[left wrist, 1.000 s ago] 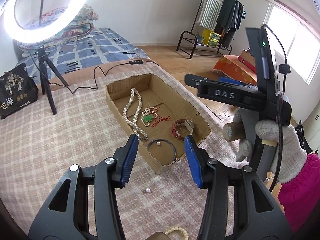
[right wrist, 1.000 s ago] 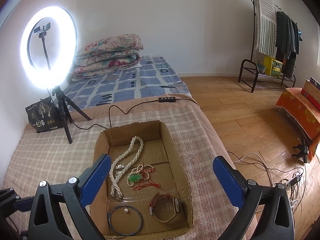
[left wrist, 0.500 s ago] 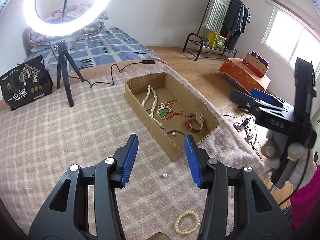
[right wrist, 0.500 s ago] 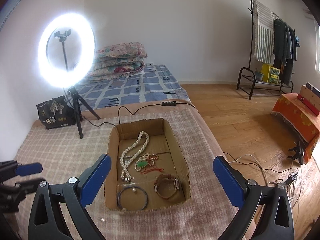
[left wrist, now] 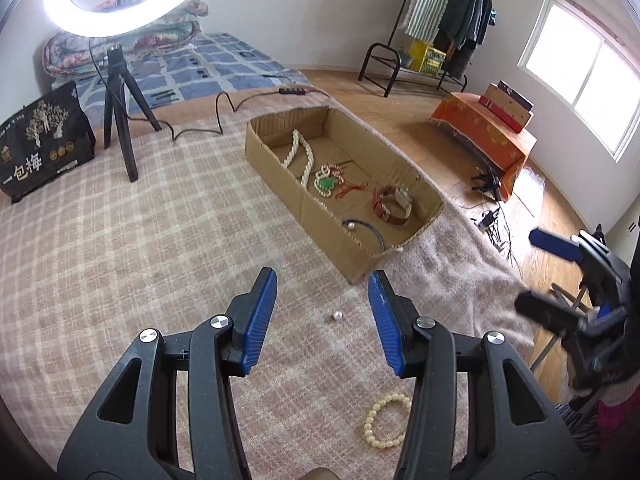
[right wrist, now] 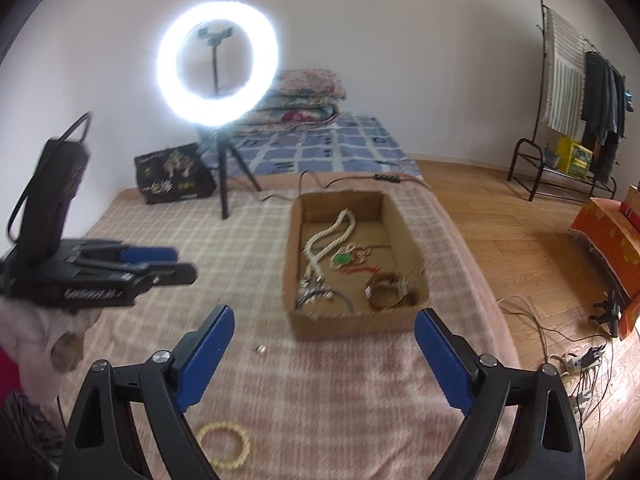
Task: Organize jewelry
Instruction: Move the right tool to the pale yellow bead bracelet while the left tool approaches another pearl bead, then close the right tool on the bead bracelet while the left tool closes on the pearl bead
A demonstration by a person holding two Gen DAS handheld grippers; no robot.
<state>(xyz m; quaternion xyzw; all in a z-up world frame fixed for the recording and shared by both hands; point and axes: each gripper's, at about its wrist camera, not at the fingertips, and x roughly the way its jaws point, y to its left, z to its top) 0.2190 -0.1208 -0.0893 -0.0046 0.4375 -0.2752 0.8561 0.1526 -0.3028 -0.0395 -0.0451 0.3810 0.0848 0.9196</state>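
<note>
We hold left tongs (left wrist: 322,312) released above a loose pearl (left wrist: 338,315) on the blanket (left wrist: 120,260) | right tongs (right wrist: 324,354) released, empty | cardboard box (left wrist: 296,200) holds necklaces, beyond | bead bracelet (left wrist: 386,420) nearby.

Lit ring light (right wrist: 218,60) on tripod beside black bag (left wrist: 42,140); folded quilts (right wrist: 304,96), clothes rack (left wrist: 444,28), orange-draped stand (left wrist: 484,132) behind.

1. Looks like a home bedroom: folded quilts (right wrist: 308,94) on a mattress (right wrist: 320,148).
2. Clothes rack (left wrist: 452,16) by the window (left wrist: 580,68), wood floor (right wrist: 500,216).
3. Ring light (right wrist: 218,66) on a tripod.
</note>
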